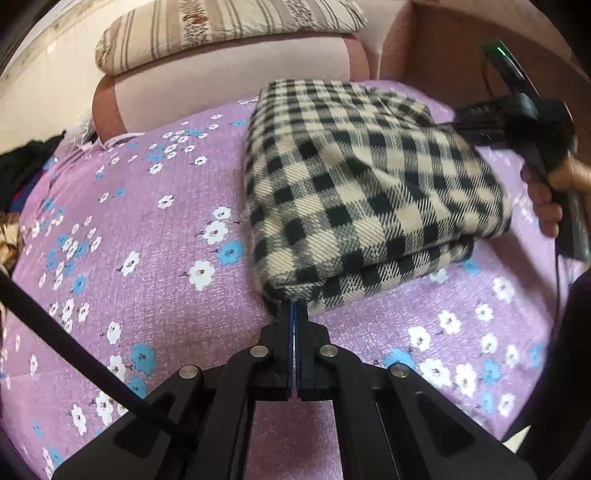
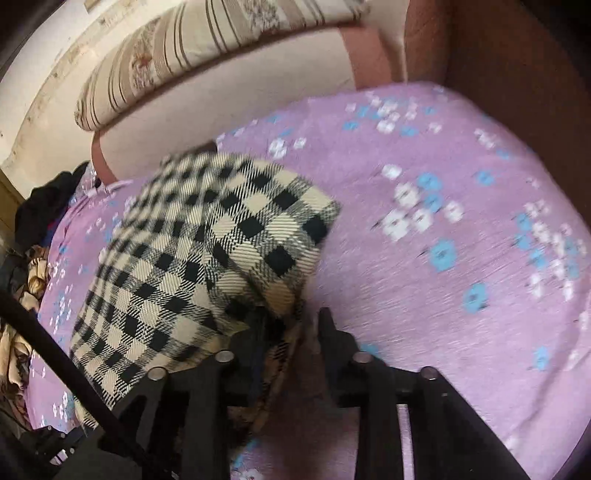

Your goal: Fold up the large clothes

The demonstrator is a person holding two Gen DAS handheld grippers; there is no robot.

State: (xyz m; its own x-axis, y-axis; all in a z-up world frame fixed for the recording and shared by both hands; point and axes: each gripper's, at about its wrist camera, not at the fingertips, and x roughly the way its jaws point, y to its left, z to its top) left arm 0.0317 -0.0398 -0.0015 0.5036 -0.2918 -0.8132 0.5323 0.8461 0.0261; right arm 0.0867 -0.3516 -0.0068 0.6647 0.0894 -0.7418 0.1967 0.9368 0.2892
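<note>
A black-and-cream checked garment (image 1: pixel 362 192) lies folded in thick layers on the purple flowered bed cover (image 1: pixel 155 236). My left gripper (image 1: pixel 294 306) is shut at the garment's near corner, its tips touching or pinching the lower edge. My right gripper (image 1: pixel 480 110) reaches in at the garment's far right side, held by a hand. In the right wrist view the garment (image 2: pixel 207 251) is lifted and blurred, and my right gripper (image 2: pixel 291 321) has its fingers (image 2: pixel 328 332) parted around a thick bunch of the cloth.
A striped pillow (image 1: pixel 229 26) rests on a pink sofa back (image 1: pixel 229 77) behind the bed cover. A pile of dark and patterned clothes (image 1: pixel 22 177) sits at the far left. A brown sofa arm (image 2: pixel 498 55) stands at the right.
</note>
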